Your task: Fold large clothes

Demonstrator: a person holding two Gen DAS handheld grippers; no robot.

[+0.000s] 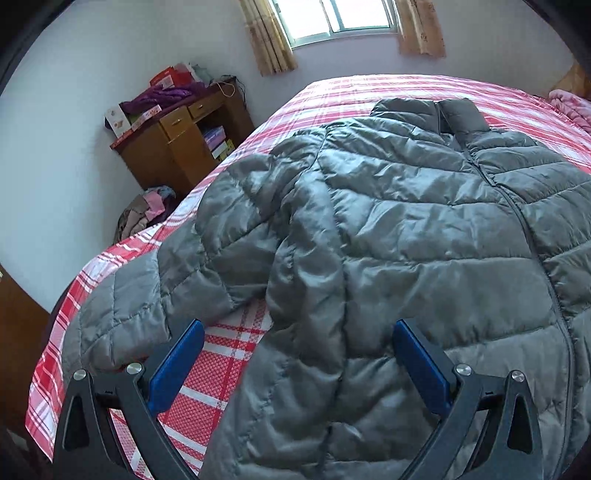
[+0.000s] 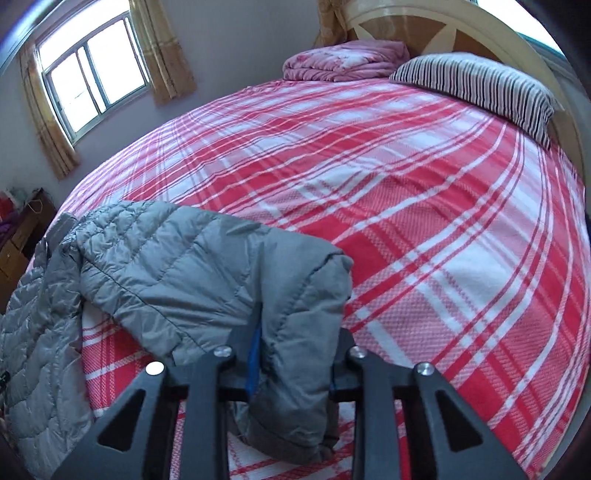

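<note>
A grey quilted puffer jacket [image 1: 406,221] lies front up and zipped on the red plaid bed cover [image 1: 229,350], collar toward the window. My left gripper [image 1: 298,326] hovers low over the jacket's left side, open wide. The side seam of the body lies between its blue pads [image 1: 177,365], which do not touch it. The jacket's left sleeve [image 1: 147,295] stretches out beside that gripper. In the right wrist view my right gripper [image 2: 297,350] is shut on the cuff end of the right sleeve [image 2: 207,273], which bunches up between the jaws.
A wooden desk [image 1: 184,136] piled with boxes and cloth stands by the wall left of the bed, with a heap of clothes [image 1: 147,210] on the floor. A striped pillow [image 2: 476,85] and a folded pink blanket [image 2: 343,61] lie at the headboard [image 2: 443,22].
</note>
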